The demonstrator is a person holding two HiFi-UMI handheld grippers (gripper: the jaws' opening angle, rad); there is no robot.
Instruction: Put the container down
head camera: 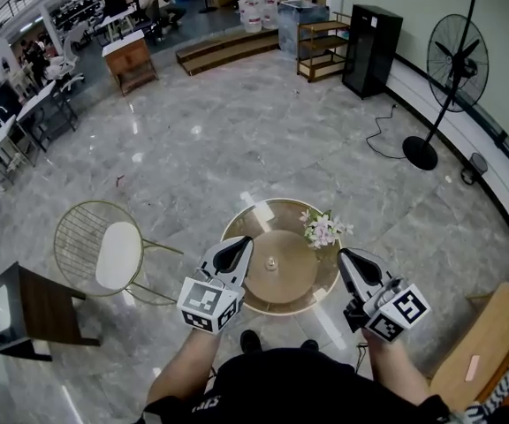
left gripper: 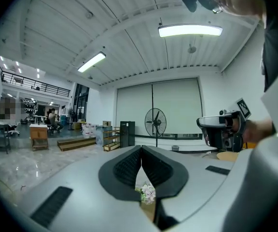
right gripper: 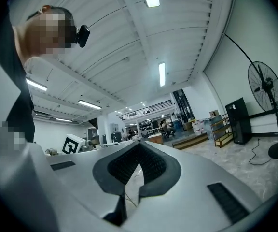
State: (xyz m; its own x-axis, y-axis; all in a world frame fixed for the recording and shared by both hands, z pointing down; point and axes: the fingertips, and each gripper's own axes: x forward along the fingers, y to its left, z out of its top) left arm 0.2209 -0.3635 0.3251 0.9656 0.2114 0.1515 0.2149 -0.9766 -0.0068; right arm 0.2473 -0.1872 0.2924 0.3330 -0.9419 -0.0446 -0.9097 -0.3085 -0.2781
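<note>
- Far left, well clear of the work: a dark wooden side table (head camera: 38,312) on the marble floor (head camera: 237,140).
- Next to it, a gold wire chair (head camera: 78,228) with a white seat pad (head camera: 117,254). One leg reaches toward the round surface (head camera: 237,223) but stays apart from it.
- Left tool (head camera: 242,246): held low over the near-left rim of the surface, tips pointing in toward the middle. Its own view shows the pads pressed together with nothing between them.
- Surface: gold rim and a glossy top, with a tan disc (head camera: 281,281) in the centre.
- Container (head camera: 272,261): a small pale thing standing at the centre of the tan disc, between the two tools and touched by neither. It is too small to make out its form.
- Flowers (head camera: 323,230): a pink-white bunch at the far-right rim of the surface, just beyond the right tool's tip. Whatever holds them is hidden under the blooms. They also show low in the left tool's view, under its closed pads.
- Right tool (head camera: 345,258): over the near-right rim, angled inward. Its pads are together and empty.
- Nothing lies between either tool and the container; the flowers are the nearest obstacle on the right.
- Near right: a curved wooden seat (head camera: 471,352).
- Far right by the wall: a black cabinet (head camera: 371,49), a wooden shelf (head camera: 321,49), and a pedestal fan (head camera: 456,60) with a cable (head camera: 383,131) trailing on the floor.
</note>
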